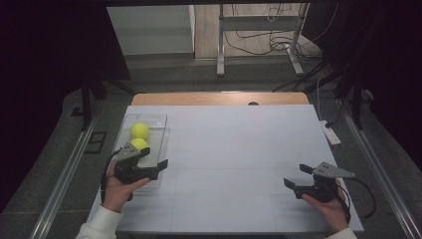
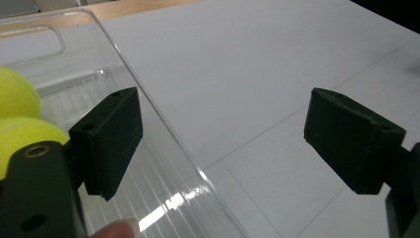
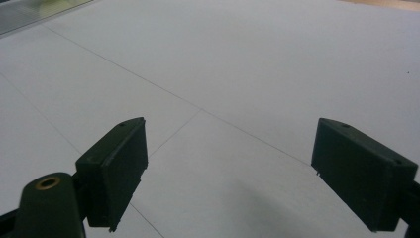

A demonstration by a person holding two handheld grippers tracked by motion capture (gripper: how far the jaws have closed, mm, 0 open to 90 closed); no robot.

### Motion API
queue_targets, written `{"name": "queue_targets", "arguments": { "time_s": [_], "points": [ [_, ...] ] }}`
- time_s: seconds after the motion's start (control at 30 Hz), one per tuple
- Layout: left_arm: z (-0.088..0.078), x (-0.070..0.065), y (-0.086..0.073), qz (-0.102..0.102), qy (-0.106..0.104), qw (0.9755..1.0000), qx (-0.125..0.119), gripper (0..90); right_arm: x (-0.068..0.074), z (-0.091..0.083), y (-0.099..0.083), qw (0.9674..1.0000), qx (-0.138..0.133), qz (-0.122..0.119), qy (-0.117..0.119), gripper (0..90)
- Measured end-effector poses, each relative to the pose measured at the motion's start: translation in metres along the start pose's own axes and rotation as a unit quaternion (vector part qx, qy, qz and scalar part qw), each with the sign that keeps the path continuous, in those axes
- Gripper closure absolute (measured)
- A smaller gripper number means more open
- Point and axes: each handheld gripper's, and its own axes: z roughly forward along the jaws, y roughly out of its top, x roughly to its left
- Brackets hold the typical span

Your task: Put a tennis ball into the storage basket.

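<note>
Clear plastic bin point(image 1: 160, 122) near table point(image 1: 239, 144) left edge, two tennis balls point(image 1: 139, 130) inside. Left gripper point(image 1: 153, 160) over bin, jaws apart. Right gripper point(image 1: 297, 175) near right edge, jaws apart.

The left hand-held gripper point(image 1: 154, 157) is a black body topped by a grey three-cornered plate, with a black cable looping beside the left hand point(image 1: 118, 187). Seen close in the left gripper view, its two jaws are matt black rectangular blocks with small screw holes at the corners, and a brass-ringed hole sits in the dark arm behind one. The right hand-held gripper point(image 1: 297, 176) matches: black, grey plate, trailing black cable. Both sleeves are white.
</note>
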Motion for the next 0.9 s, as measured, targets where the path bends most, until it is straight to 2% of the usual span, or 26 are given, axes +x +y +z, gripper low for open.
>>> {"name": "queue_targets", "arguments": {
  "time_s": [0.3,0.9],
  "points": [
    [-0.001,-0.004,-0.012,0.003,0.0,1.0,0.003,16.7,0.001,0.0,0.0,1.0,0.002,-0.002,-0.001,14.6],
    [0.001,-0.005,-0.012,0.011,0.008,0.9999,0.006,16.8,0.001,0.0,0.0,1.0,0.001,-0.001,-0.003,14.6]
  ]
}}
